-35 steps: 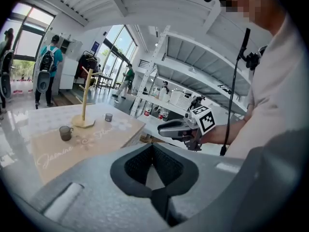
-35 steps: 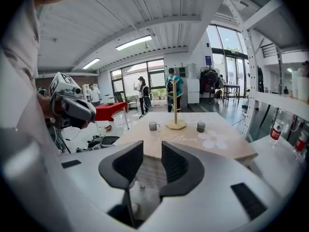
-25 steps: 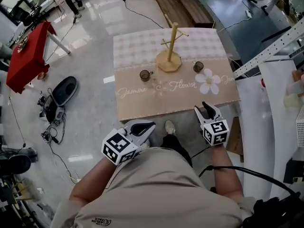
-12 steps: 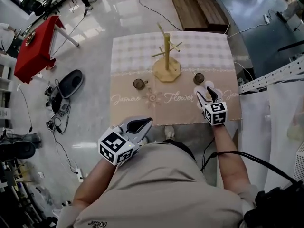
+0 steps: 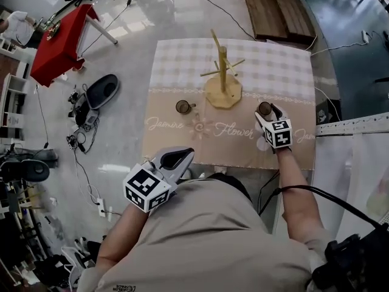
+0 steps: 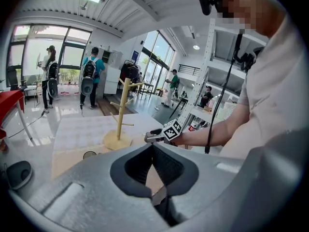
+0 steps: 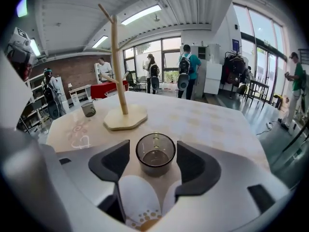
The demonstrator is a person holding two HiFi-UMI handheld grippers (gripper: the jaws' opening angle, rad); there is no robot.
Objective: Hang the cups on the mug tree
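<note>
A wooden mug tree [image 5: 222,72] stands on an octagonal base at the middle back of the table [image 5: 182,72]. Two smoky glass cups sit upright on the cloth: one [image 5: 183,107] left of the tree, one [image 5: 264,108] to its right. My right gripper [image 5: 268,112] reaches over the table, and the right cup [image 7: 155,153] stands between its opening jaws, with a gap on each side. In the right gripper view the tree [image 7: 119,66] rises just beyond, and the other cup [image 7: 88,109] is far left. My left gripper [image 5: 184,155] hangs shut and empty off the table's near edge.
The cloth has a checked back half and a tan front strip with lettering and a white flower [image 5: 265,143]. On the floor to the left are a red table [image 5: 58,47], cables and a dark oval device [image 5: 102,90]. People stand far behind the table.
My right gripper has moved forward from the table's near edge to the right cup and its jaws now stand around it. The left gripper has stayed put.
</note>
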